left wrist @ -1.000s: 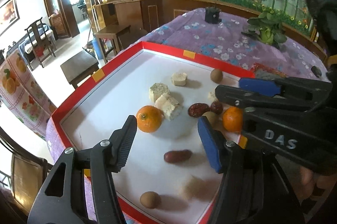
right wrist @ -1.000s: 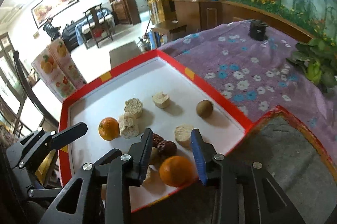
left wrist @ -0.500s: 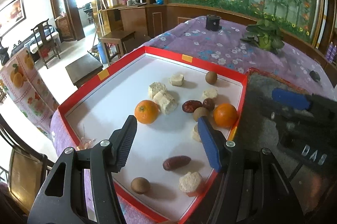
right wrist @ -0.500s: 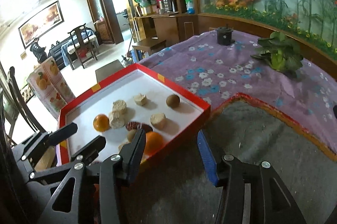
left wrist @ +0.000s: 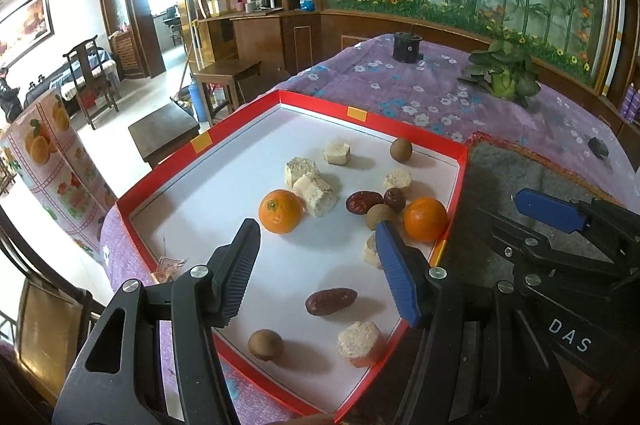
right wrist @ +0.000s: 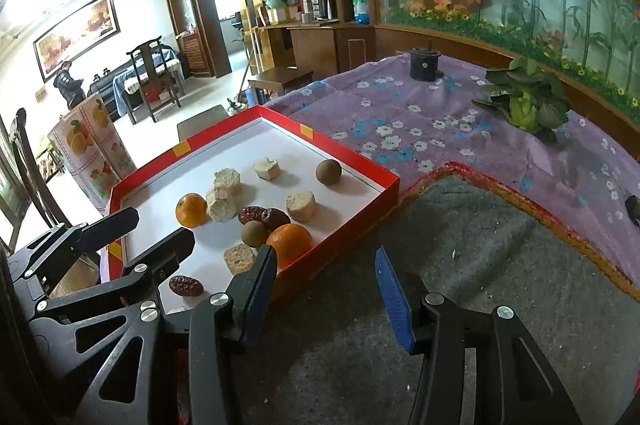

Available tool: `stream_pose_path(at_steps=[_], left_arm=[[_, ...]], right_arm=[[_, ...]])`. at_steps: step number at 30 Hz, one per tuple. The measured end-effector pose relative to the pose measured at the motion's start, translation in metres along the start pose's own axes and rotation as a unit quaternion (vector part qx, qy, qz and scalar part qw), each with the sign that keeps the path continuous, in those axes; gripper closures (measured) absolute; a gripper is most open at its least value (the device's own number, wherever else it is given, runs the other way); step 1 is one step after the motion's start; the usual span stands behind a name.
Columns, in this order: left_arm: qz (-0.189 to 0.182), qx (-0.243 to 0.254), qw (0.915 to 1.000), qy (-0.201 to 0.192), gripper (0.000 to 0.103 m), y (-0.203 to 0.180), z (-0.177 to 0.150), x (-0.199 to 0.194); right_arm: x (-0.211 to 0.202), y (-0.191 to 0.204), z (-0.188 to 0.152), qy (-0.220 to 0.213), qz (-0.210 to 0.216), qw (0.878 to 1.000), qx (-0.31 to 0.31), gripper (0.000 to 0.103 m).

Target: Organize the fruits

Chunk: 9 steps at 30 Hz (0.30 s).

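Observation:
A red-rimmed white tray (left wrist: 172,165) (right wrist: 344,245) holds two oranges (left wrist: 280,211) (left wrist: 425,219), red dates (left wrist: 330,301) (left wrist: 363,202), brown longans (left wrist: 401,149) (left wrist: 265,344) and pale cake pieces (left wrist: 316,195). My left gripper (left wrist: 316,273) is open and empty above the tray's near part. My right gripper (right wrist: 326,299) is open and empty over the grey mat (right wrist: 460,265), just right of the tray; one orange (right wrist: 289,245) lies by its left finger. It also shows in the left wrist view (left wrist: 560,221).
A purple flowered cloth (right wrist: 400,113) covers the table. A green plant (right wrist: 524,105) and a black cylinder (right wrist: 425,64) stand at the back. A small dark object (left wrist: 599,146) lies at the right. A fruit-print box (left wrist: 44,161) stands left of the table.
Both grippers have pulled back from the tray. The right gripper left the orange in the tray and moved right, over the grey mat. Both stay open.

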<state>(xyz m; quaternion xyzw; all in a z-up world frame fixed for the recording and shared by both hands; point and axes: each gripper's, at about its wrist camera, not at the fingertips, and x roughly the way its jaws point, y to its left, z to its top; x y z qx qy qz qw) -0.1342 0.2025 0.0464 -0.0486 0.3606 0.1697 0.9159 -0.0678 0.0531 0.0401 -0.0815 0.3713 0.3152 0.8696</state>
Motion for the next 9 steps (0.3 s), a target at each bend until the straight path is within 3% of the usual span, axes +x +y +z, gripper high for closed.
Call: stream_pose_path(at_steps=[9], left_arm=[[0.004,0.004,1.0,-0.008,0.042,-0.0025,0.0019,-0.0015]], right_arm=[[-0.0022,-0.0009,0.001,0.0,-0.003,1.0,-0.007,0.053]])
